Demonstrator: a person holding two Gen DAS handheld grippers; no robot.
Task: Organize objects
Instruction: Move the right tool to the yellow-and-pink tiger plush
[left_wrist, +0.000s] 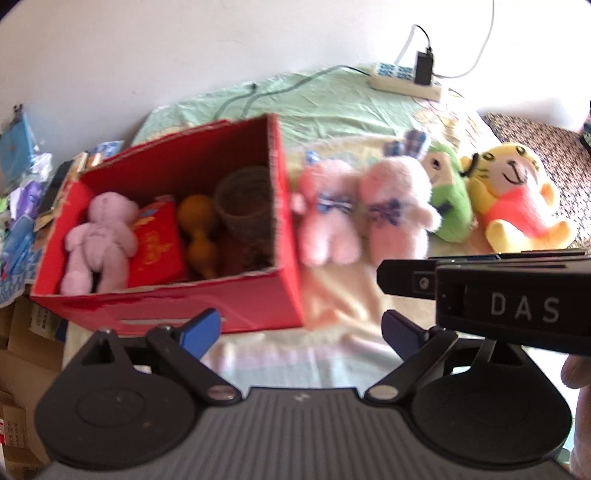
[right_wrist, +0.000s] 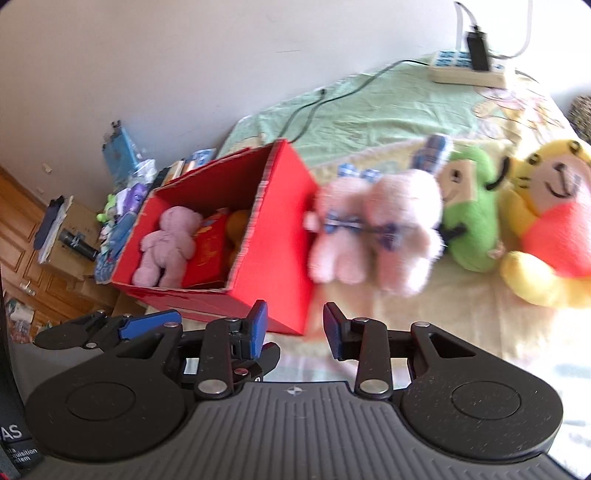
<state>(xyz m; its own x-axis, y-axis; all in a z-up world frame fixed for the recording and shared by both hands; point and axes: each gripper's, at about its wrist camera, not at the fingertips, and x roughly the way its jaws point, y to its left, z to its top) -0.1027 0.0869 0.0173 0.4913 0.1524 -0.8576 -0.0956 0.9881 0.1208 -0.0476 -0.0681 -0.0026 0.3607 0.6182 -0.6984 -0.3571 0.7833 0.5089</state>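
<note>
Your left gripper (left_wrist: 301, 326) hangs with its blue-padded fingers (left_wrist: 201, 328) spread wide and nothing between them, over the pale blanket (left_wrist: 343, 306) just in front of the red cardboard box (left_wrist: 236, 302). Your right gripper (right_wrist: 295, 328) sits beside it, its blue pads (right_wrist: 258, 326) parted with a clear gap and also holding nothing; in the left wrist view its black body marked "DAS" crosses in front of the left gripper's right finger. Part of your hand (left_wrist: 576, 373) shows at the right edge of that view.

The box stands open-topped near the left edge of the bed. Inside it, from left to right, lie a lilac teddy bear (left_wrist: 98, 242) face down, a red packet with gold print (left_wrist: 157, 247) touching the bear, an orange gourd-shaped toy (left_wrist: 197, 236), and a brown woven cup (left_wrist: 245, 197) against the right wall.

Just right of the box, in a row on the blanket, lie two pink plush rabbits with blue checked bows: the first pink rabbit (left_wrist: 325, 214) touches the box's outer wall, and the second pink rabbit (left_wrist: 397, 210) is pressed against it. Next come a green plush toy (left_wrist: 448, 192) and a yellow tiger plush in a red top (left_wrist: 517, 195), each touching its neighbour.

Further back on the green sheet (left_wrist: 332, 103) rests a power strip (left_wrist: 404, 79) with a black adapter (left_wrist: 423, 66) plugged in.
</note>
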